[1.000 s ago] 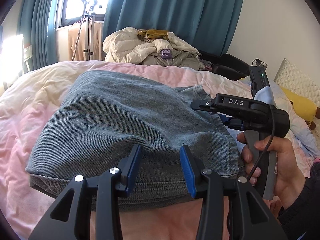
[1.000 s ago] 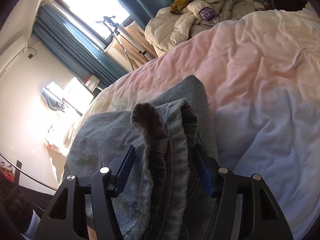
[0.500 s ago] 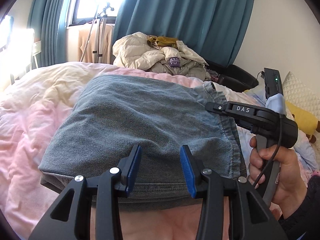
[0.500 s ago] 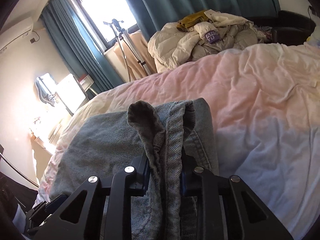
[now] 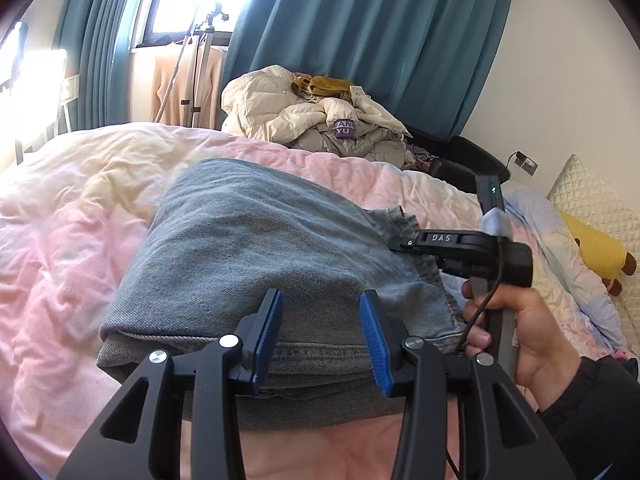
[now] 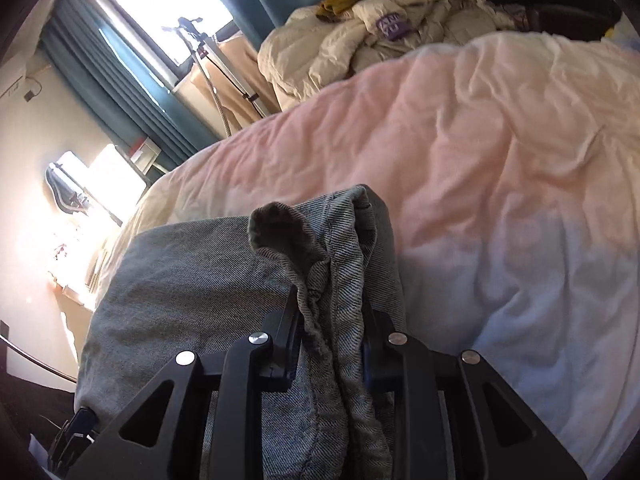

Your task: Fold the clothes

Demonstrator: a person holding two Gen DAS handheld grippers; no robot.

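Observation:
Folded grey-blue jeans (image 5: 256, 264) lie on the pink duvet (image 5: 72, 216). My left gripper (image 5: 320, 332) is open, its blue pads on either side of the near folded edge, holding nothing. My right gripper (image 6: 330, 328) is shut on a bunched hem of the jeans (image 6: 320, 256) at their right side. The right gripper also shows in the left wrist view (image 5: 404, 242), held by a hand, clamped on that raised hem.
A pile of cream and grey jackets (image 5: 320, 120) sits beyond the bed. A tripod stand (image 5: 196, 68) and teal curtains (image 5: 360, 36) are by the window. A yellow plush toy (image 5: 596, 248) and a quilted pillow (image 5: 592, 196) lie at the right.
My right gripper closed on the jeans hem and now holds it lifted a little. My left gripper stayed open at the near edge.

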